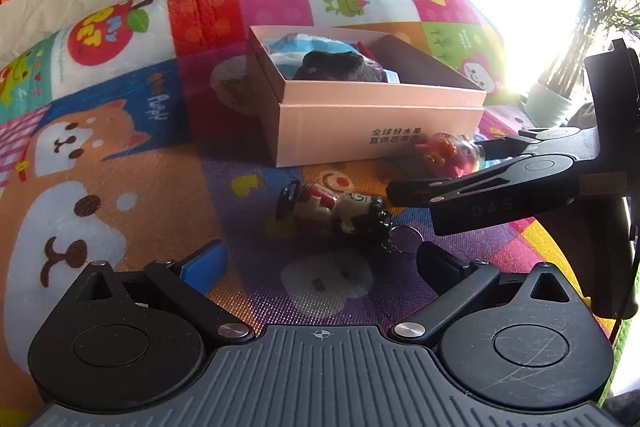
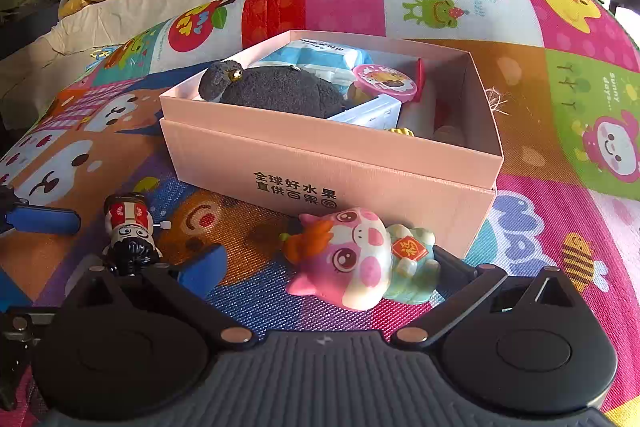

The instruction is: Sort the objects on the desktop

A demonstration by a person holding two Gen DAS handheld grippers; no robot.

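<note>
My right gripper (image 2: pixel 328 269) gapes around a pink cow toy (image 2: pixel 352 259); left gripper (image 1: pixel 320 263) spread; box (image 2: pixel 360 183) reads "全球好水果".

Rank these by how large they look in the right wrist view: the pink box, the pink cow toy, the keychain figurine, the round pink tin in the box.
1. pink box
2. pink cow toy, though it lies nearest the camera
3. keychain figurine
4. round pink tin; it lies farther back, so the last two are unsure.

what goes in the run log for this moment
left tongs open near doll | right tongs open around cow toy | box part-filled
</note>
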